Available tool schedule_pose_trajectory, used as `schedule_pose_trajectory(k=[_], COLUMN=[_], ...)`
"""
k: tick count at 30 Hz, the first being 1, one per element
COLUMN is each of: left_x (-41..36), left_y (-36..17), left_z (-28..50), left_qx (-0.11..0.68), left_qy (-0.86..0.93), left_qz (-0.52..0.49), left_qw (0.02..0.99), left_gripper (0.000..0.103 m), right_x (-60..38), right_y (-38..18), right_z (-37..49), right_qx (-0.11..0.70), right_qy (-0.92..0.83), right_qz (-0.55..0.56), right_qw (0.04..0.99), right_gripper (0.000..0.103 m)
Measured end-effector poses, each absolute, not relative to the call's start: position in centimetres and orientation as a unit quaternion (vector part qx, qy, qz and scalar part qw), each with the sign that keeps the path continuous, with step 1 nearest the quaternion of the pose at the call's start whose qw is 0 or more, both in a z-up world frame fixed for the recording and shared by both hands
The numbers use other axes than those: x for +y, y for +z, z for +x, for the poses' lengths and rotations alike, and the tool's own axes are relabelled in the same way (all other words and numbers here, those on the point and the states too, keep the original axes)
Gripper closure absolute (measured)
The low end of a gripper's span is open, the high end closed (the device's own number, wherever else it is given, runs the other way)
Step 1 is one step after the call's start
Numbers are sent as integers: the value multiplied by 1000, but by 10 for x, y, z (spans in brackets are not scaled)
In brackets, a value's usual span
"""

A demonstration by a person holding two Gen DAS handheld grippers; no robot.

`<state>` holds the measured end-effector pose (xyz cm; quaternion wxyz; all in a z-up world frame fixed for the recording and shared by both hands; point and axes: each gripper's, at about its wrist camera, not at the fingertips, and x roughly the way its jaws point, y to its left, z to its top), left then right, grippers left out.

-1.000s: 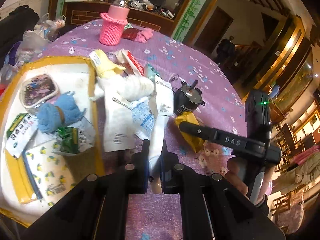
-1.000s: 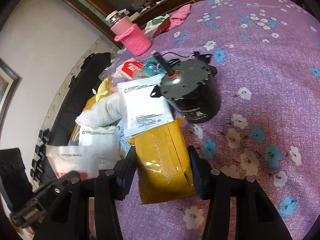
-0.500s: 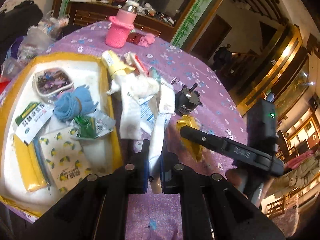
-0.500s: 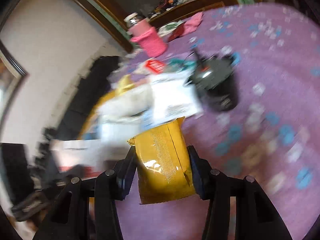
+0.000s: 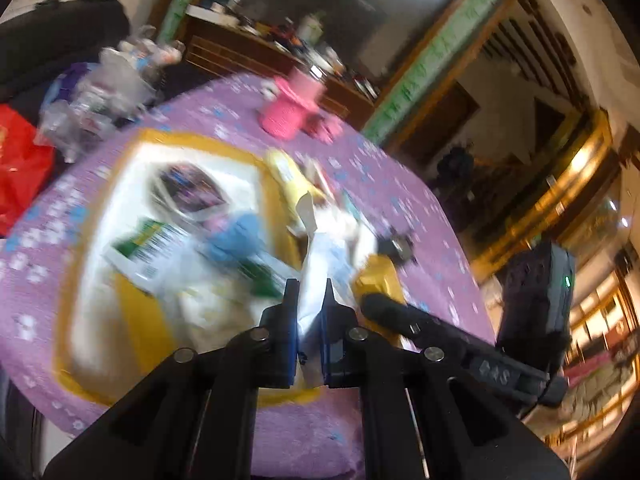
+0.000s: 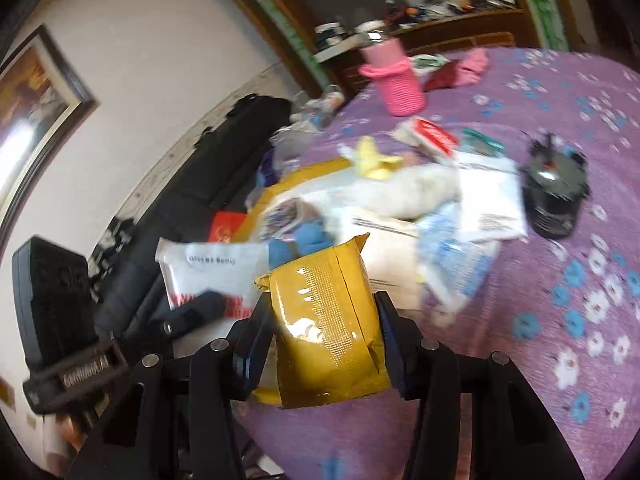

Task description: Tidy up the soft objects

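You pinched white packet (image 5: 310, 280) in left gripper (image 5: 309, 292), gold pouch (image 6: 328, 320) in right gripper (image 6: 324, 320); both lifted near yellow-rimmed tray (image 5: 80, 248), probably for sorting there.

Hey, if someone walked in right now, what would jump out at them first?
Probably the shiny yellow packet clamped in the right gripper, lifted above the purple flowered tablecloth. Next, the white packet pinched in the left gripper, and the pink knitted bottle cover standing at the far side.
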<state>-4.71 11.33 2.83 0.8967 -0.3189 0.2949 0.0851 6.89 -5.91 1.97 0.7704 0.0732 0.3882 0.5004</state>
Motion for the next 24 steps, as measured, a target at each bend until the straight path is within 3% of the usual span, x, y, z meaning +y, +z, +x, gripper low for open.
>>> schedule_pose_trajectory(k=[13,24], left_x=[207,240], left_y=[26,5], left_z=[-15,61], left_qx=[302,391], left_qy=[171,215], left_qz=[-303,-195], left_qw=[887,873], left_gripper=[97,97], right_x=[75,144], right_y=[46,19], right_z=[125,158], right_qx=[400,441], right_qy=[504,464], right_qz=[33,18], right_qw=[765,768], right_gripper=[54,53])
